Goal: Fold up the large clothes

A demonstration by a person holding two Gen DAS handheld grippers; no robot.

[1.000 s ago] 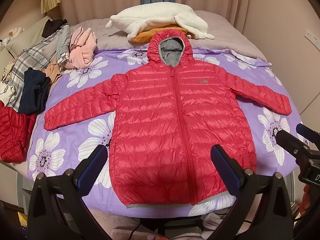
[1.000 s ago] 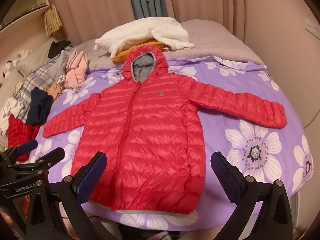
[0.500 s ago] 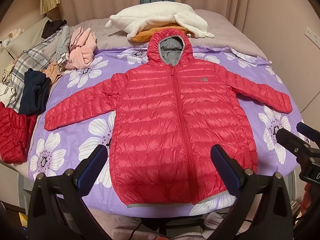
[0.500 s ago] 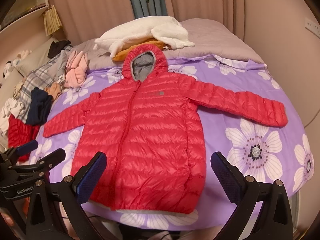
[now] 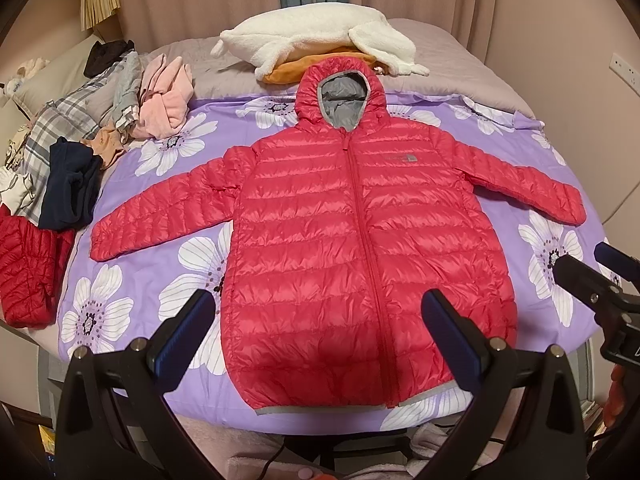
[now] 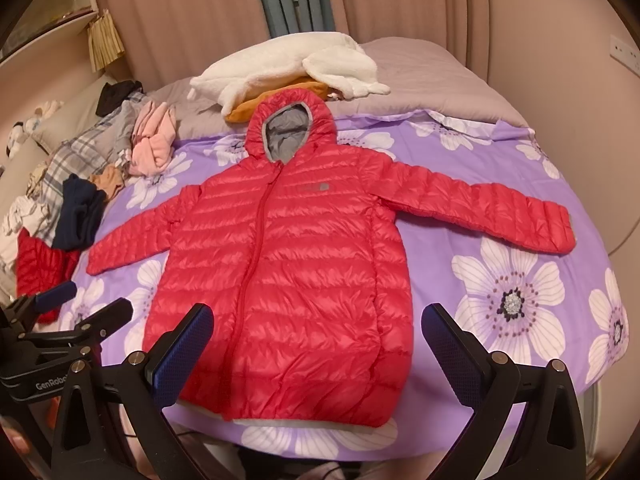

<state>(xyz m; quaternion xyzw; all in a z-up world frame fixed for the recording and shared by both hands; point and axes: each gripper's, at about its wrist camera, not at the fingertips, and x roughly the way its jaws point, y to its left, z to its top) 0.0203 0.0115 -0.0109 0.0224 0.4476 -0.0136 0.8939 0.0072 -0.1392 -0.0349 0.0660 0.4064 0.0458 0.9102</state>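
A red hooded puffer jacket (image 5: 352, 248) lies flat and zipped on the purple flowered sheet (image 5: 160, 264), sleeves spread out to both sides, hem toward me. It also shows in the right wrist view (image 6: 288, 264). My left gripper (image 5: 318, 336) is open and empty, held above the jacket's hem. My right gripper (image 6: 318, 344) is open and empty, above the hem's right side. Each gripper shows at the edge of the other's view, the right gripper (image 5: 600, 280) and the left gripper (image 6: 72, 312).
A pile of clothes (image 5: 80, 152) lies at the left of the bed, with a darker red jacket (image 5: 28, 272) at the near left corner. A white fleece and orange cushion (image 5: 320, 48) sit behind the hood. Curtains and wall stand behind and to the right.
Both views have shifted very slightly; the jacket has not moved and both grippers stay open.
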